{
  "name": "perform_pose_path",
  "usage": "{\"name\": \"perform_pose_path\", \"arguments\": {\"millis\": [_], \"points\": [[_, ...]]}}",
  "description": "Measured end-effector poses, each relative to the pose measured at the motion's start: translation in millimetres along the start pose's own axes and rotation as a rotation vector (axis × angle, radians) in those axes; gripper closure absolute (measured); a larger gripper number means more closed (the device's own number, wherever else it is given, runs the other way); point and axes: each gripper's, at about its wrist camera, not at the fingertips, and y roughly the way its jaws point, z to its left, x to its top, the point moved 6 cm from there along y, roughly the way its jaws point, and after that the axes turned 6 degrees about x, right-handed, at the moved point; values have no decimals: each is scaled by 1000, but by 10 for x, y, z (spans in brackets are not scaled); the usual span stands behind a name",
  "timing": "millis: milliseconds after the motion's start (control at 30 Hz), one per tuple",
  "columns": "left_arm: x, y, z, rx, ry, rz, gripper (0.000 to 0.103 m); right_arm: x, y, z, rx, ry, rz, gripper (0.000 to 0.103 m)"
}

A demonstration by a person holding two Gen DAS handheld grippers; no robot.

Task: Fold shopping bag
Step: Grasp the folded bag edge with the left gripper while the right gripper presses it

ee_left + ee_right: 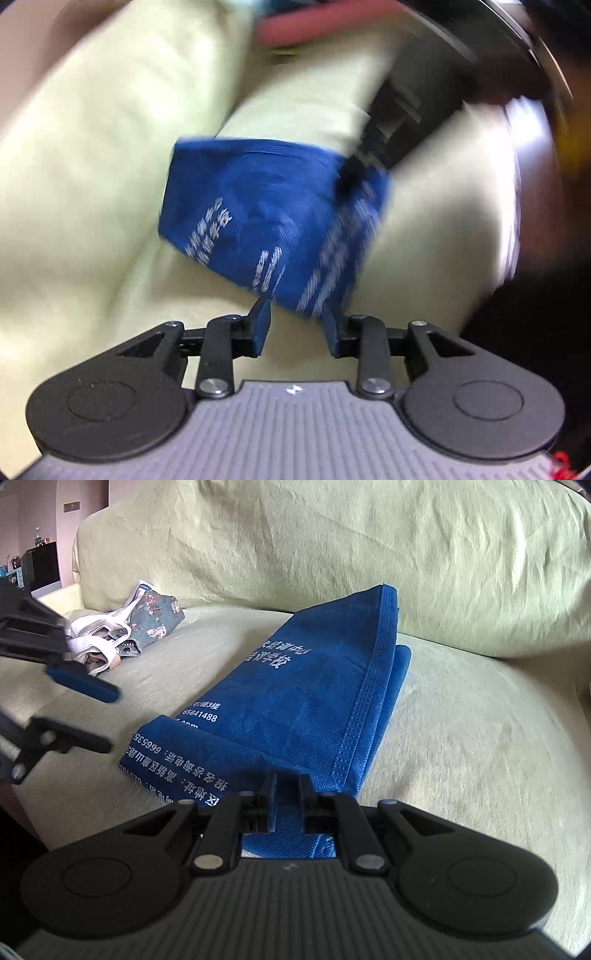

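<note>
A pale green sofa carries the work. The right gripper is clamped on the near edge of the folded blue shopping bag, which lies flat on the seat cushion. The left gripper stands parted and empty beside the bag's folded-over end. A floral cloth bag lies farther back.

A home living room: pale green sofa, dark cabinet behind.

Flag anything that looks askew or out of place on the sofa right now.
The blue shopping bag lies slantwise on the seat, its near corner flap doubled over unevenly. A floral fabric bundle sits crumpled at the back. Nothing looks spilled or torn.
</note>
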Motion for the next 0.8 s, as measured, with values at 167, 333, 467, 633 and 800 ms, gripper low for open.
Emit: {"name": "perform_pose_path", "arguments": {"millis": [167,333,467,633,800], "points": [[-32,83,-232,24,180,-55,56,-6,4,0,7,4,-6,94],[-20,231,-313,60,242,-97,51,-7,13,-9,16,5,-7,94],[7,370,-231,41,236,-161,51,-5,14,-22,28,2,-7,94],[-3,459,-24,-129,151,-163,66,1,-5,-1,29,-22,-13,94],[24,511,101,-236,115,-146,67,59,-173,89,34,-260,-22,54]]}}
